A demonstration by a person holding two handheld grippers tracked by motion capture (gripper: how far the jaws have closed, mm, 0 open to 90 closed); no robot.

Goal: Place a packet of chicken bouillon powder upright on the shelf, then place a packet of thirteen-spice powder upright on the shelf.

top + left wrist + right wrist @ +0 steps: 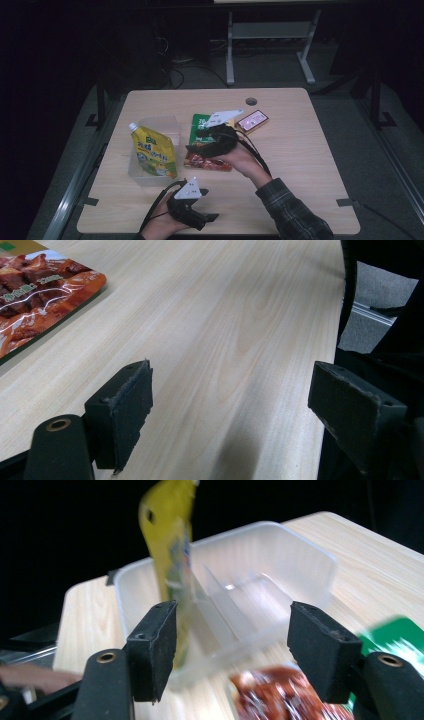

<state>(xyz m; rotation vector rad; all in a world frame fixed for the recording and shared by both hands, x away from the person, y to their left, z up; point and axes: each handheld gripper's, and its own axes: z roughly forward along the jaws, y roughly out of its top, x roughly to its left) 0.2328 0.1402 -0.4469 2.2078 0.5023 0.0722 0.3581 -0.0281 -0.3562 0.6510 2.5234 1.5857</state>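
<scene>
Two grippers work at the table (300, 165). High view: the right gripper (192, 148) hovers over the snack pack (206, 159), just beside the bin (172, 125) holding a yellow pouch (152, 150); the left gripper (212, 218) rests near the table's front edge. Left gripper view: jaws spread, bare wood between, pack off left. Right gripper view: jaws spread, nothing pinched, the pack seemingly just below them, blurred.

We see a pale wood tabletop (310, 165) with a round cable hole (251, 101), standing on grey floor (265, 70). Behind it a white metal frame (230, 55) and loose cables (175, 75) sit in a dim, dark room.
</scene>
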